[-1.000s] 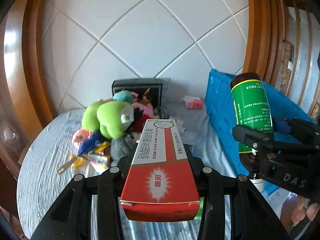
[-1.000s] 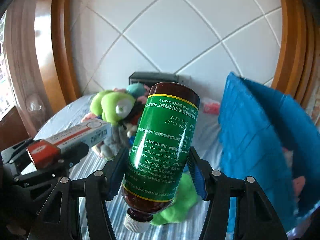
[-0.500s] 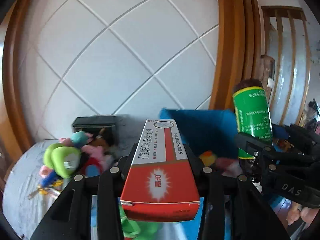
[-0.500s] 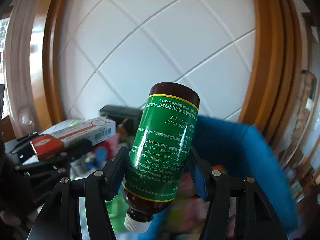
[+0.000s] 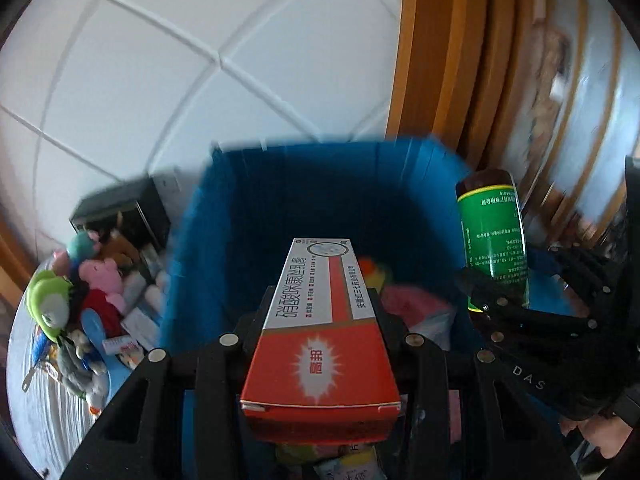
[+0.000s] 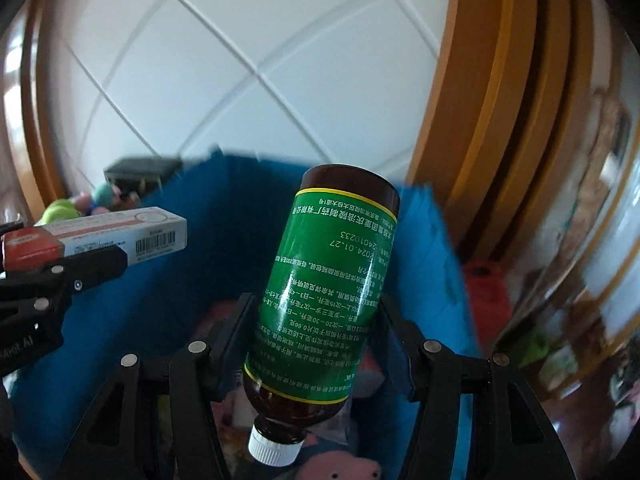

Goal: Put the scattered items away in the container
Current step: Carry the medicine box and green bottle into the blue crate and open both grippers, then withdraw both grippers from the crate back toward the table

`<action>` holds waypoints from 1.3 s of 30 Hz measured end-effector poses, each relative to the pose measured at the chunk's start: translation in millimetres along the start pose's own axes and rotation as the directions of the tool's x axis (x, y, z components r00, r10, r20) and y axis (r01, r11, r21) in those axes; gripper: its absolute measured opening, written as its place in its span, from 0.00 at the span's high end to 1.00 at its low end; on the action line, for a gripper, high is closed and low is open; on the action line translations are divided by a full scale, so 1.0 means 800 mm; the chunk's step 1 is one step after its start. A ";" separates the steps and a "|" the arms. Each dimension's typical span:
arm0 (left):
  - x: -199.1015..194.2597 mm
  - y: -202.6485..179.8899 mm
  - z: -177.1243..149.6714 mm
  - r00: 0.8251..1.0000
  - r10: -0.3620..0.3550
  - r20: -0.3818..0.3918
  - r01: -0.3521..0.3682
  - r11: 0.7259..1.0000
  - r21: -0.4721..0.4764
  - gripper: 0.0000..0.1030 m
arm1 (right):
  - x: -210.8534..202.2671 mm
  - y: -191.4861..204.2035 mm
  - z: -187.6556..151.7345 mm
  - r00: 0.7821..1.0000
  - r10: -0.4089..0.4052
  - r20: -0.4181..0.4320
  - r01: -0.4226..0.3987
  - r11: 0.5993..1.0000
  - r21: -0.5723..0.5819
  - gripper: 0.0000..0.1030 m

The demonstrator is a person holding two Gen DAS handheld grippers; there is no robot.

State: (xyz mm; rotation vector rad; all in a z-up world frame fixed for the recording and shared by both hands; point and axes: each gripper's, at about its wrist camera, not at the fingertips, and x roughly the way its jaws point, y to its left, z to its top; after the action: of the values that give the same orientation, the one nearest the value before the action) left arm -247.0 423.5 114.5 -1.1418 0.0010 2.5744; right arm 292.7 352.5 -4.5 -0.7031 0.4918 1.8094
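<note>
- Glass is the main hazard: the brown glass bottle with the green label (image 6: pixel 324 292), hanging cap-down in the right gripper (image 6: pixel 316 328), is risking a crack if released high above the blue plastic container (image 5: pixel 280 208).
- The left gripper (image 5: pixel 320 320) is clamping the long red-and-white cardboard box (image 5: pixel 320 344) over the container's open top; a crooked release is likely to catch the rim.
- Soft plush toys (image 5: pixel 96 288) are lying piled on the striped cloth beside the container, not yet tidied.
- The bottle's smooth label is offering little friction to the pads.
</note>
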 end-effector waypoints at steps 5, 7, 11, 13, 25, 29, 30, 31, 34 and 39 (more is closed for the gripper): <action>0.123 -0.021 -0.025 0.971 0.072 -0.226 -0.060 0.996 0.060 0.61 | 0.101 -0.022 -0.023 0.981 0.017 -0.195 -0.019 1.000 -0.006 0.43; 0.166 -0.019 -0.048 0.927 0.101 -0.361 -0.085 0.995 0.062 0.61 | 0.136 -0.018 -0.040 0.954 0.022 -0.298 -0.032 0.999 -0.030 0.43; 0.200 -0.030 -0.086 0.860 0.103 -0.499 -0.070 0.994 0.085 0.61 | 0.165 0.000 -0.063 0.917 0.037 -0.397 -0.083 0.992 -0.098 0.44; 0.208 -0.029 -0.091 0.846 0.131 -0.517 -0.094 0.991 0.098 0.61 | 0.177 0.006 -0.076 0.886 0.044 -0.461 -0.113 0.986 -0.123 0.44; 0.217 -0.012 -0.078 0.828 0.165 -0.536 -0.129 0.986 0.104 0.49 | 0.184 0.000 -0.075 0.868 0.041 -0.495 -0.117 0.985 -0.124 0.22; 0.210 -0.005 -0.069 0.845 0.161 -0.510 -0.138 0.987 0.082 0.45 | 0.186 0.001 -0.075 0.865 0.024 -0.501 -0.109 0.984 -0.142 0.14; 0.211 -0.004 -0.069 0.843 0.162 -0.513 -0.142 0.987 0.079 0.44 | 0.185 0.002 -0.074 0.866 0.024 -0.499 -0.109 0.984 -0.141 0.13; 0.212 -0.002 -0.069 0.840 0.164 -0.518 -0.145 0.986 0.076 0.44 | 0.186 0.001 -0.074 0.866 0.025 -0.499 -0.109 0.984 -0.140 0.10; 0.218 0.002 -0.072 0.825 0.172 -0.538 -0.157 0.985 0.075 0.44 | 0.187 0.001 -0.076 0.859 0.018 -0.512 -0.106 0.984 -0.143 0.01; 0.223 0.009 -0.074 0.813 0.186 -0.551 -0.174 0.982 0.074 0.44 | 0.193 0.005 -0.080 0.844 0.005 -0.536 -0.112 0.980 -0.167 0.01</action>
State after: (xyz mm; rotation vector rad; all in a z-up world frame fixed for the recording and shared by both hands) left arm -318.3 461.1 -55.5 -1.9264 0.2826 2.2771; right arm 265.9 418.1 -155.9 -1.3601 0.7134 1.7192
